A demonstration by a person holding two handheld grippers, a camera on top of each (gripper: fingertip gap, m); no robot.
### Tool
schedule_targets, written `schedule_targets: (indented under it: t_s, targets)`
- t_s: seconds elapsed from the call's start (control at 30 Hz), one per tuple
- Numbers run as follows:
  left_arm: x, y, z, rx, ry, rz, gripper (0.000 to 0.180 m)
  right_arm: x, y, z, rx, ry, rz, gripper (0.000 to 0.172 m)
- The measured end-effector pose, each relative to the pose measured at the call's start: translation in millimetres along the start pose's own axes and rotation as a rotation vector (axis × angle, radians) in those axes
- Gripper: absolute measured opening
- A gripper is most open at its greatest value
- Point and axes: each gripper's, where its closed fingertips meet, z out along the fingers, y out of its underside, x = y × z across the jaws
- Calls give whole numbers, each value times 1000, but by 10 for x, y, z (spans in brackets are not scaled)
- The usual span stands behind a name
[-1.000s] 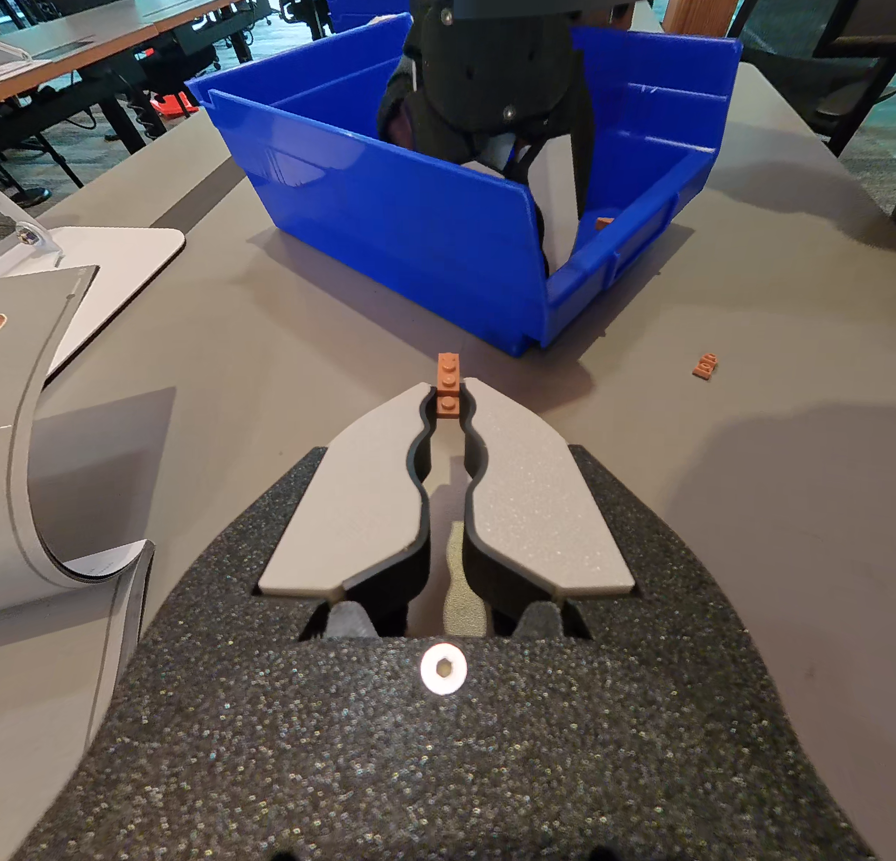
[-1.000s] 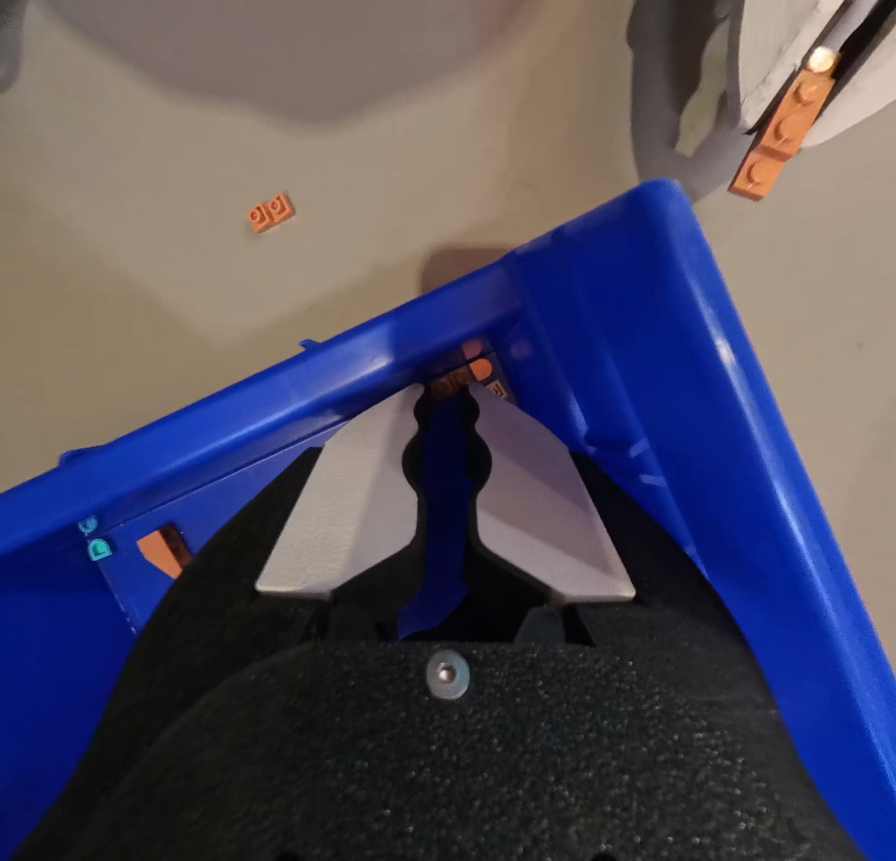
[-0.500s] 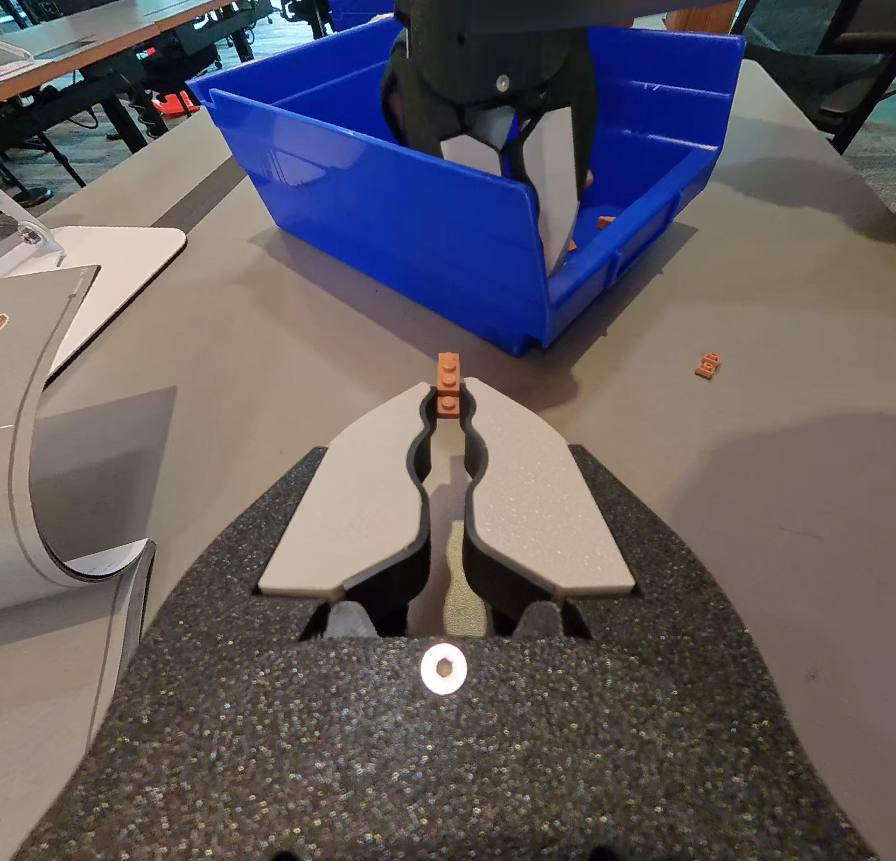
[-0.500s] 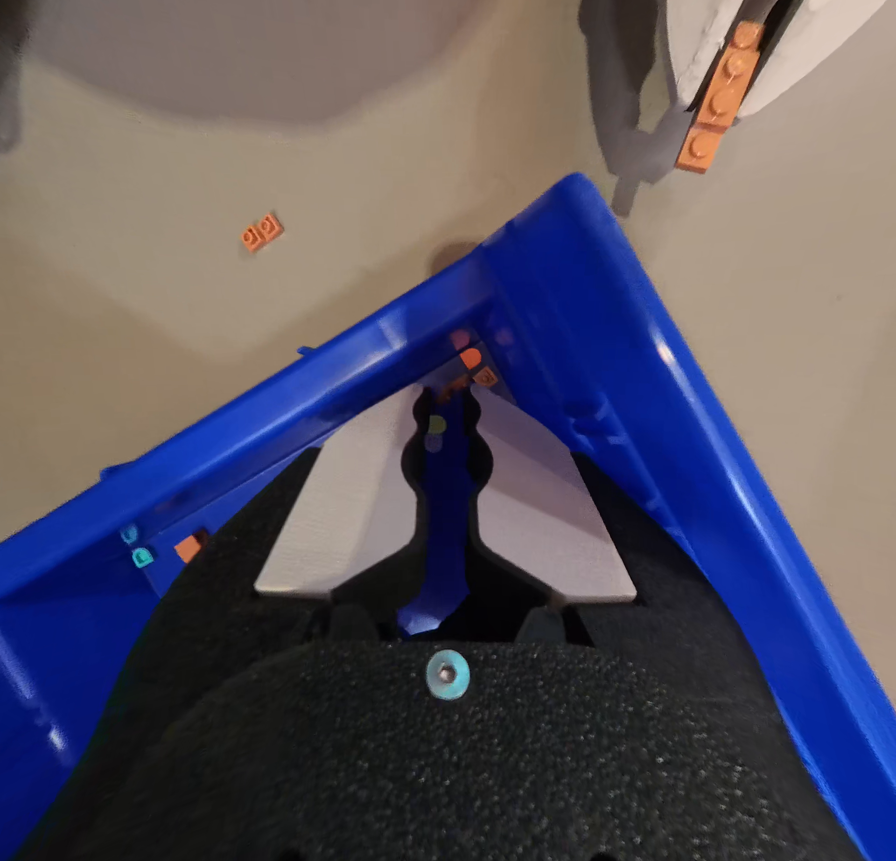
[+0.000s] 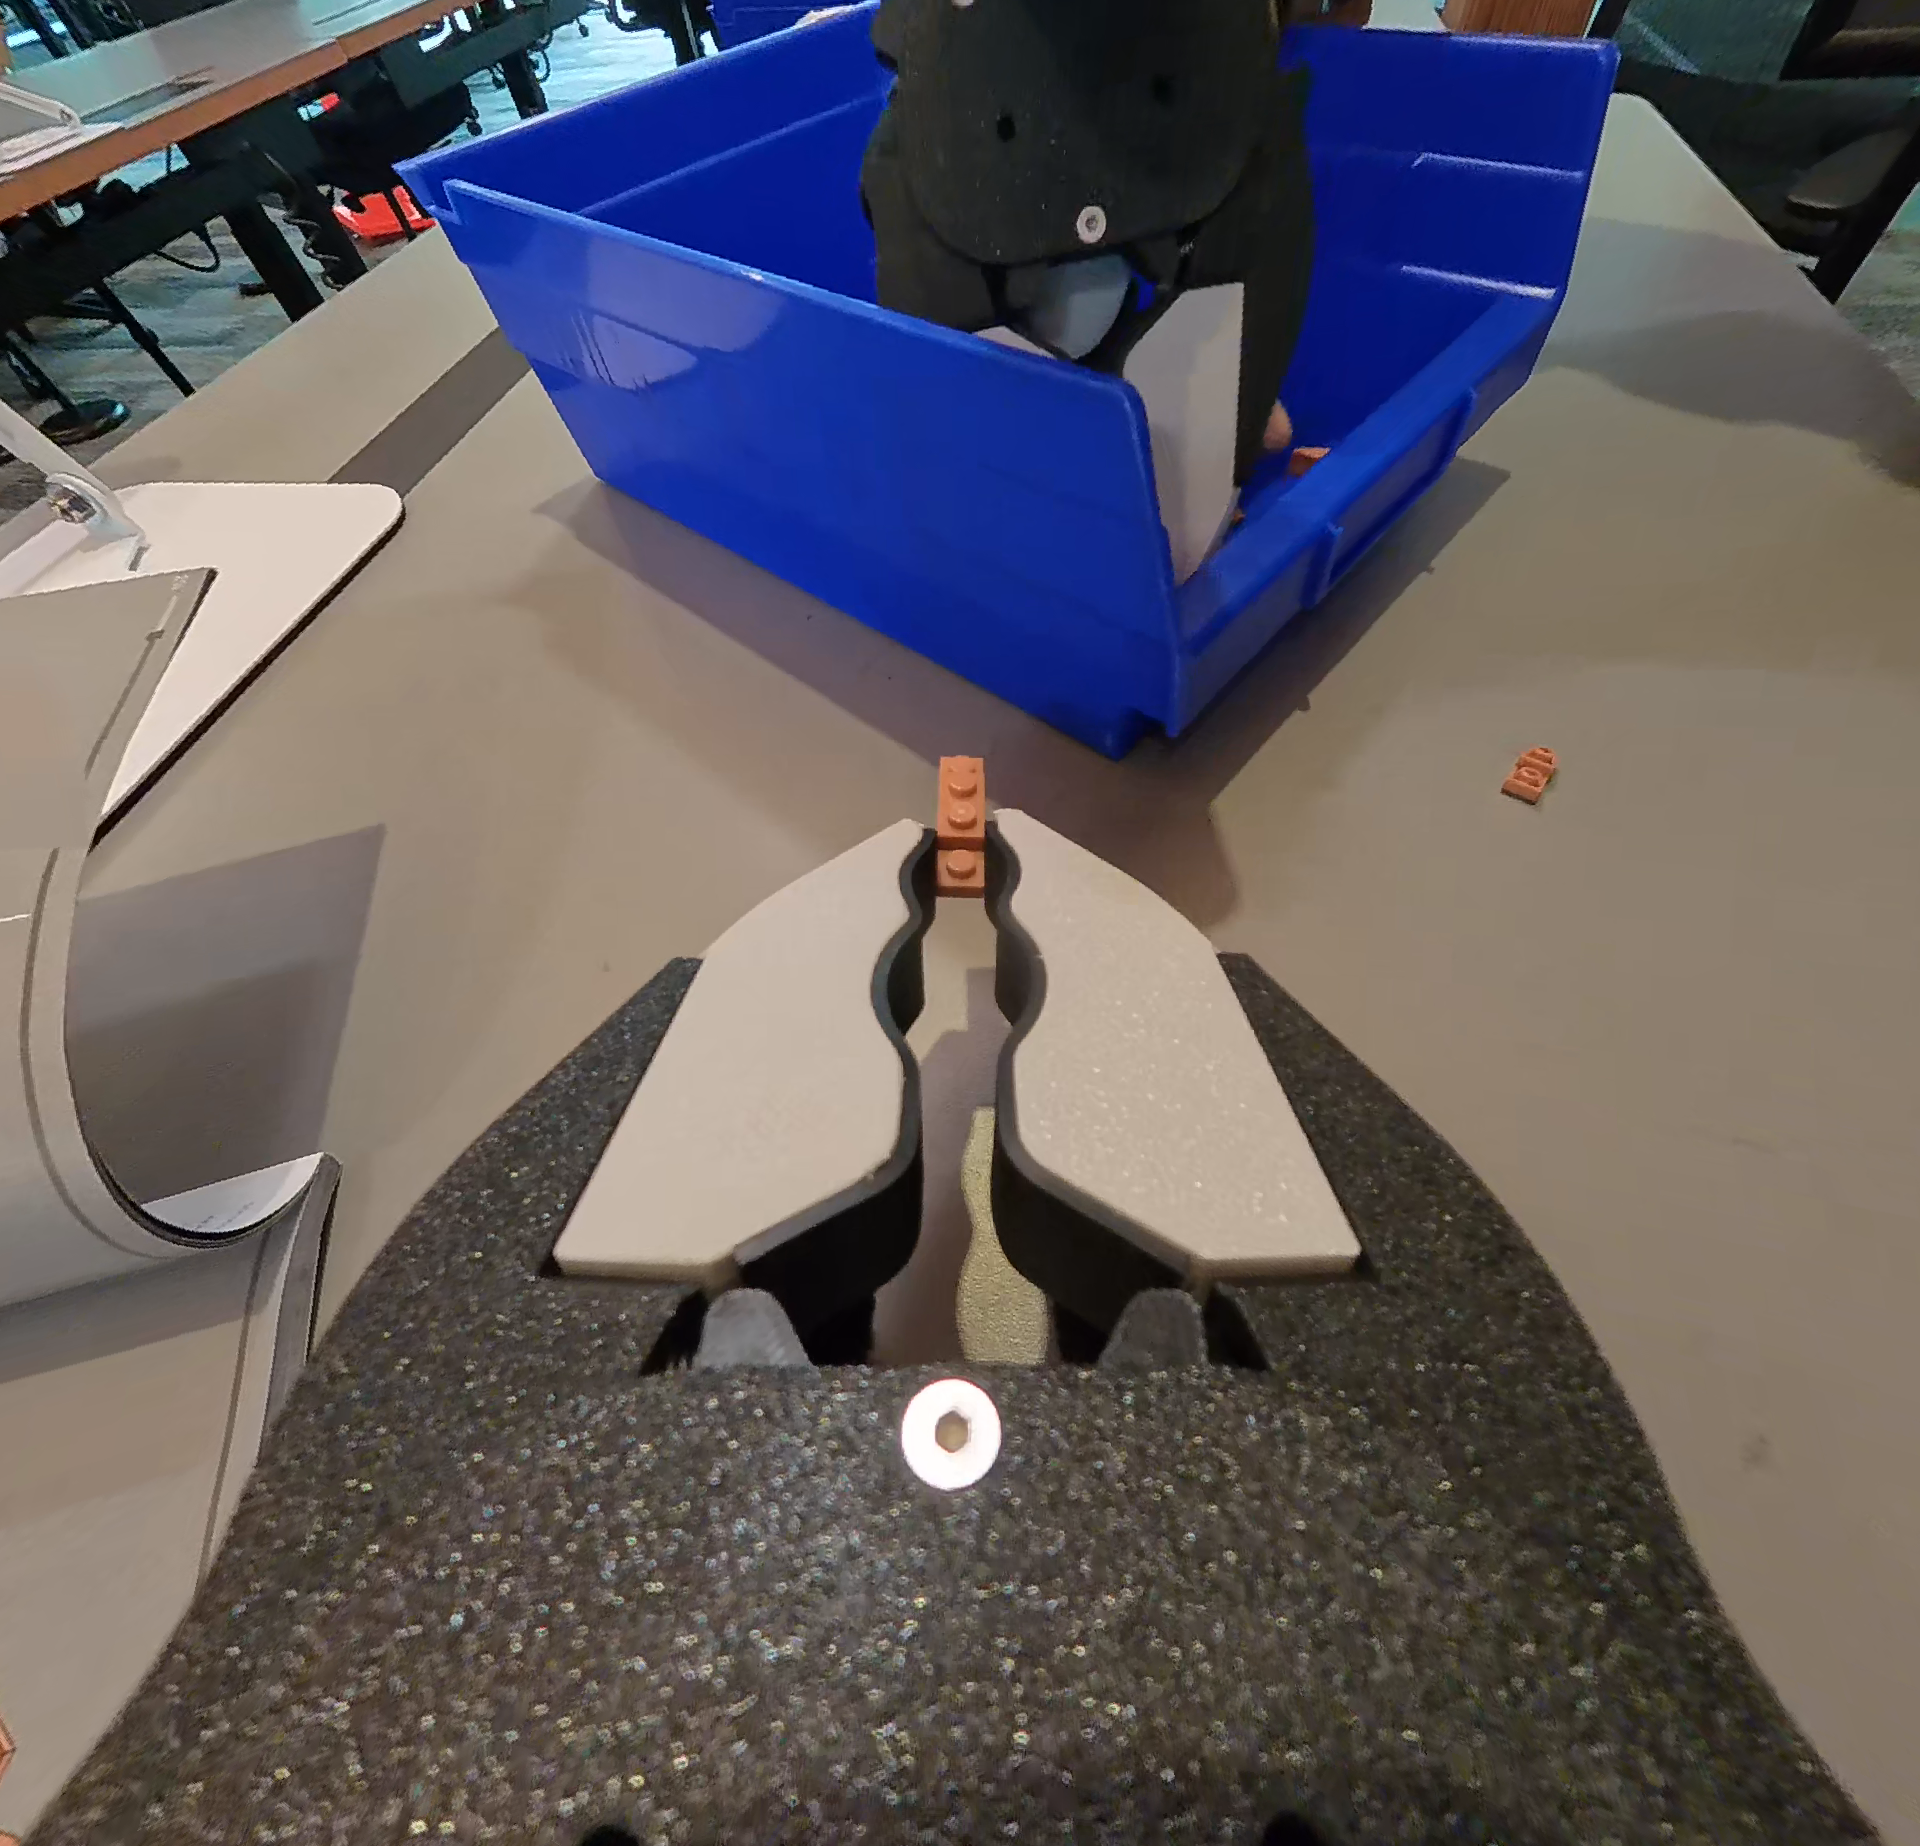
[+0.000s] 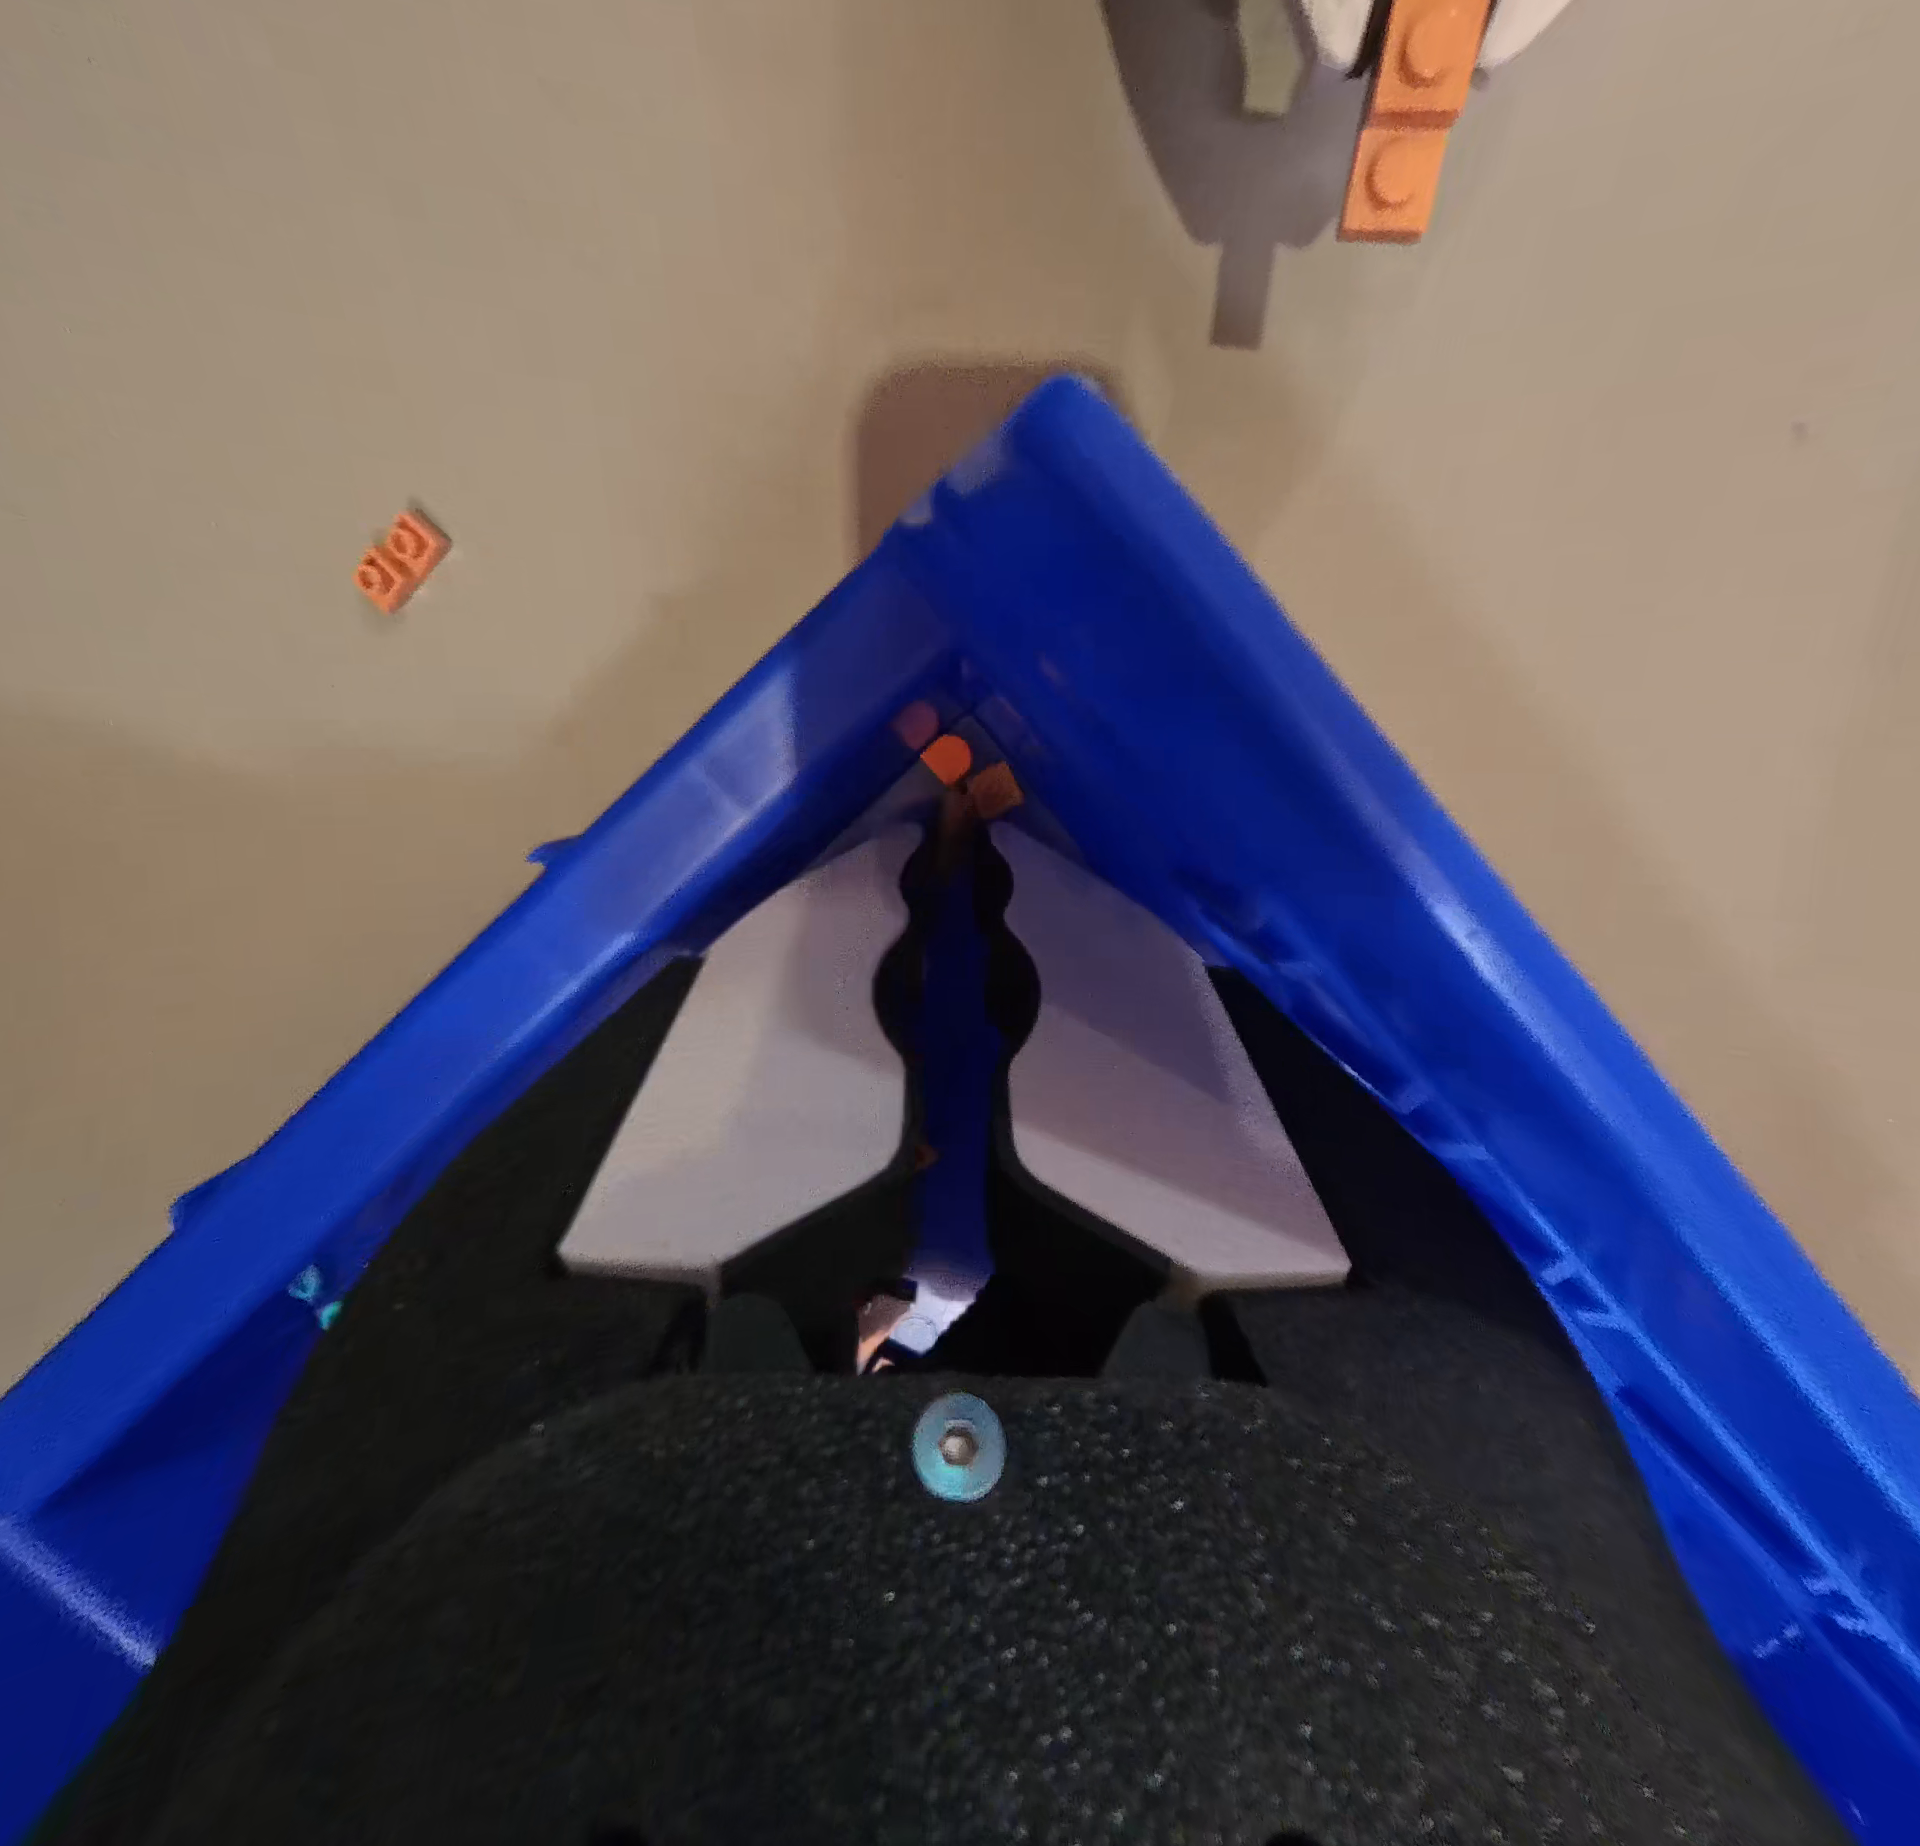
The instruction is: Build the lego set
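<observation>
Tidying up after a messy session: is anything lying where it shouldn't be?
One small orange studded plate lies loose on the grey table, outside the blue bin where other small pieces sit. Nothing looks spilled or broken.

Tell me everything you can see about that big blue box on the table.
The blue bin is an open-topped tub of glossy, hard-looking plastic with sloping walls and a lowered front lip. It stands upright on the grey table. The right gripper reaches down inside, fingertips in a corner beside a few small orange pieces. Whether it grips one is unclear. Outside, the left gripper holds an orange studded brick near that corner, not touching the bin.
</observation>
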Motion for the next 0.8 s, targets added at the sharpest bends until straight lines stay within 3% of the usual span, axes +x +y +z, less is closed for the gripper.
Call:
schedule_targets:
  t_s: [0.47,0.63,0.8]
  targets:
    - [-16,-4,-4,4,-5,-10,8,84,33,-285,-18,79,32,5]
    - [-22,-8,-6,7,-8,-11,8,-8,-198,-524,58,107,77,4]
    - [-33,-4,-3,4,-14,-14,8,-377,-525,-560,73,122,32,4]
